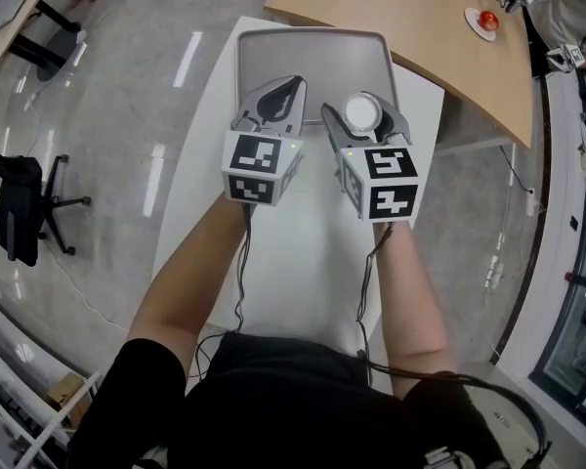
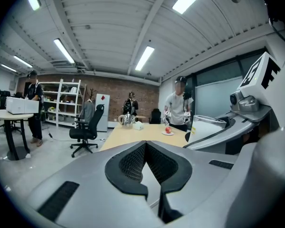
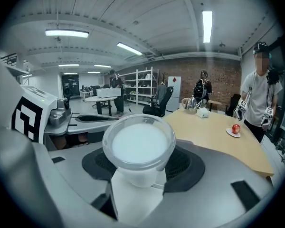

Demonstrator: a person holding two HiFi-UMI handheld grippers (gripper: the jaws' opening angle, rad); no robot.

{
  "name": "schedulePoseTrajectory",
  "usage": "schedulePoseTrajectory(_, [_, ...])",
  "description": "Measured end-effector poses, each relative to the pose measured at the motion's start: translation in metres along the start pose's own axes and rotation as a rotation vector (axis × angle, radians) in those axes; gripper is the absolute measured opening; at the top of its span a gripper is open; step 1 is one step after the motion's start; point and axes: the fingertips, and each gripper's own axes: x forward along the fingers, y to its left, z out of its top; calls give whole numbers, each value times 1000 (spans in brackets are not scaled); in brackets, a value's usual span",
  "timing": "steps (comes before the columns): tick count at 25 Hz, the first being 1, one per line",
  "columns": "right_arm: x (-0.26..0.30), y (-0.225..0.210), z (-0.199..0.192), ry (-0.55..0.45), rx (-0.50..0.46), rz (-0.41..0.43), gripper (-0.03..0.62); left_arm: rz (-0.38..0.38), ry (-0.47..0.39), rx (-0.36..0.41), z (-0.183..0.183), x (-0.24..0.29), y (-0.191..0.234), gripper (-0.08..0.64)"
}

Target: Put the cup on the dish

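Observation:
A white cup with a clear rim (image 1: 363, 113) is held above the white table, and my right gripper (image 1: 364, 117) is shut on it. In the right gripper view the cup (image 3: 138, 148) fills the space between the jaws, its round mouth facing the camera. A grey rectangular tray-like dish (image 1: 313, 55) lies at the table's far end, just beyond both grippers. My left gripper (image 1: 283, 94) hovers beside the right one, shut with nothing in it; its padded jaws (image 2: 145, 146) meet. The cup (image 2: 206, 127) also shows at the right of the left gripper view.
A wooden table (image 1: 439, 37) stands beyond the white table (image 1: 303, 252), with a small plate holding a red apple (image 1: 485, 21). A black office chair (image 1: 24, 203) stands on the floor at left. People stand further back in the room (image 3: 259, 99).

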Motion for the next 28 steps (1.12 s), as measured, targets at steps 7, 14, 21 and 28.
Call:
schedulePoseTrajectory(7, [32, -18, -12, 19, 0, -1, 259, 14, 31, 28, -30, 31, 14, 6])
schedulePoseTrajectory(14, [63, -35, -17, 27, 0, -1, 258, 49, 16, 17, -31, 75, 43, 6])
schedulePoseTrajectory(21, [104, -48, -27, 52, -11, -4, 258, 28, 33, 28, -54, 109, 54, 6])
schedulePoseTrajectory(28, [138, -61, -33, 65, 4, -12, 258, 36, 38, -1, -73, 126, 63, 6])
